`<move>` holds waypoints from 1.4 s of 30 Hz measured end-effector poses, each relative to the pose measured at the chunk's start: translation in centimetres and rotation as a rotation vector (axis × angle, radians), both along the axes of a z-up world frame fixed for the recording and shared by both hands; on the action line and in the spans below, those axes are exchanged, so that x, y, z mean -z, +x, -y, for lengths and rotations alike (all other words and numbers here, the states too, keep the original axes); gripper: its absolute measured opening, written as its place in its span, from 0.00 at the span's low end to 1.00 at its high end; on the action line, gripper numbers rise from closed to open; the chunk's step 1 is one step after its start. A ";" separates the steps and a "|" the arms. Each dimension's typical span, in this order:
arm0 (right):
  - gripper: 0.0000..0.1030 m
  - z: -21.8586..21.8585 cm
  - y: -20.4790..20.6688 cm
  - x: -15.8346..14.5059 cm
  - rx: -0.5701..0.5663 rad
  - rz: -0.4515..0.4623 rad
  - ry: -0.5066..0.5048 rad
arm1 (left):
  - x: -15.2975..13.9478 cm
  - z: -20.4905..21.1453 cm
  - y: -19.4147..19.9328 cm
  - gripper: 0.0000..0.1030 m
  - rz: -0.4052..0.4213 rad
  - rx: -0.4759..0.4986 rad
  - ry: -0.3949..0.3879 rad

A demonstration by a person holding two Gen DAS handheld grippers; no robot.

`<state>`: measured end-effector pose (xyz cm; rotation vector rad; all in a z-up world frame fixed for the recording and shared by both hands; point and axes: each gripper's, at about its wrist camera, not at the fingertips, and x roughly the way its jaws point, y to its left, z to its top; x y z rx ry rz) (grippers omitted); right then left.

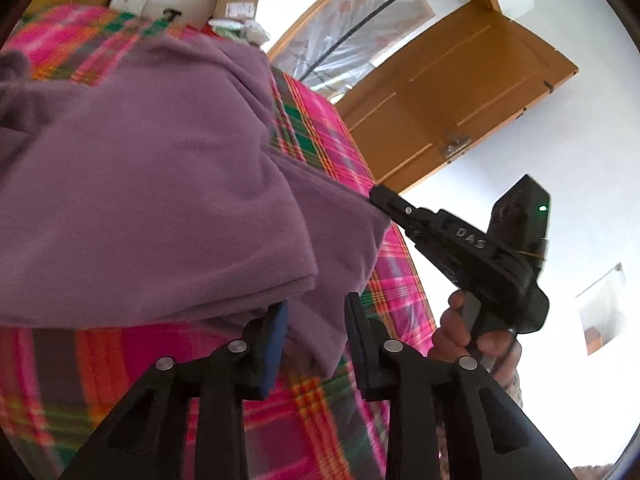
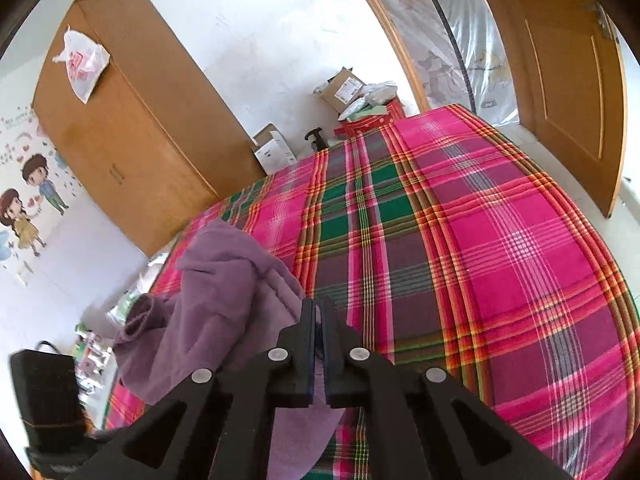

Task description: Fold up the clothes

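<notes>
The purple garment lay bunched on the pink plaid bedspread. The left gripper had its 2 fingers apart, with a fold of the purple cloth hanging loose between them; the pads did not squeeze it. Just ahead and to the right of it, the right gripper had its 2 fingers pressed together on an edge of the same garment, which trailed off to its left. A hand held that gripper's handle. Far ahead stood a wooden wardrobe.
</notes>
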<state>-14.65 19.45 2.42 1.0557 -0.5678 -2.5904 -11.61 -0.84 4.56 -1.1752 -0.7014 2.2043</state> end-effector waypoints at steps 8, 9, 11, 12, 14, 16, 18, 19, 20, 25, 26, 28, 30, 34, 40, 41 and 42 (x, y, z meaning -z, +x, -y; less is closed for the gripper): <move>0.16 3.3 2.8 -3.2 -0.044 -0.139 0.153 | -3.1 12.8 2.9 0.30 -0.051 -0.335 -0.123; 0.18 4.2 3.0 -3.4 -0.073 -0.149 0.171 | -3.1 13.9 3.0 0.30 -0.043 -0.372 -0.136; 0.22 6.2 3.4 -3.6 -0.147 -0.164 0.211 | -3.0 15.7 3.1 0.30 -0.020 -0.438 -0.158; 0.25 7.2 3.6 -3.6 -0.176 -0.171 0.237 | -2.9 16.6 3.1 0.33 -0.009 -0.471 -0.169; 0.27 9.5 3.9 -3.2 -0.234 -0.183 0.296 | -2.3 18.1 3.2 0.43 0.020 -0.514 -0.166; 0.27 11.7 4.2 -2.6 -0.306 -0.181 0.326 | -1.3 18.6 2.6 0.43 0.065 -0.521 -0.131; 0.30 13.8 4.5 -1.8 -0.370 -0.179 0.343 | -0.6 18.2 1.8 0.43 0.094 -0.501 -0.092; 0.32 14.8 4.7 -1.4 -0.399 -0.178 0.351 | -0.3 18.1 1.5 0.43 0.105 -0.495 -0.081; 0.34 15.7 4.9 -1.0 -0.427 -0.177 0.359 | -0.1 18.0 1.1 0.43 0.112 -0.485 -0.071; 0.37 19.7 5.8 0.9 -0.535 -0.167 0.403 | 0.8 17.7 -1.0 0.43 0.161 -0.473 -0.032; 0.40 20.2 5.9 1.1 -0.545 -0.165 0.405 | 0.8 17.8 -1.2 0.43 0.158 -0.469 -0.003; 0.41 21.1 5.9 1.6 -0.569 -0.159 0.404 | 0.7 17.7 -1.7 0.43 0.152 -0.471 0.001; 0.44 22.2 6.0 2.1 -0.600 -0.158 0.422 | 0.5 17.5 -2.1 0.43 0.147 -0.466 0.005; 0.45 23.7 6.0 2.4 -0.611 -0.181 0.478 | 0.2 17.1 -3.1 0.32 0.138 -0.465 0.011; 0.45 24.4 4.9 2.7 -0.544 -0.174 0.500 | -0.1 17.2 -4.5 0.10 0.121 -0.464 0.000; 0.45 24.2 4.5 2.7 -0.523 -0.160 0.487 | -0.3 17.4 -4.4 0.06 0.105 -0.469 0.001; 0.45 24.0 4.2 2.6 -0.508 -0.150 0.471 | -0.6 17.5 -4.3 0.06 0.093 -0.479 0.002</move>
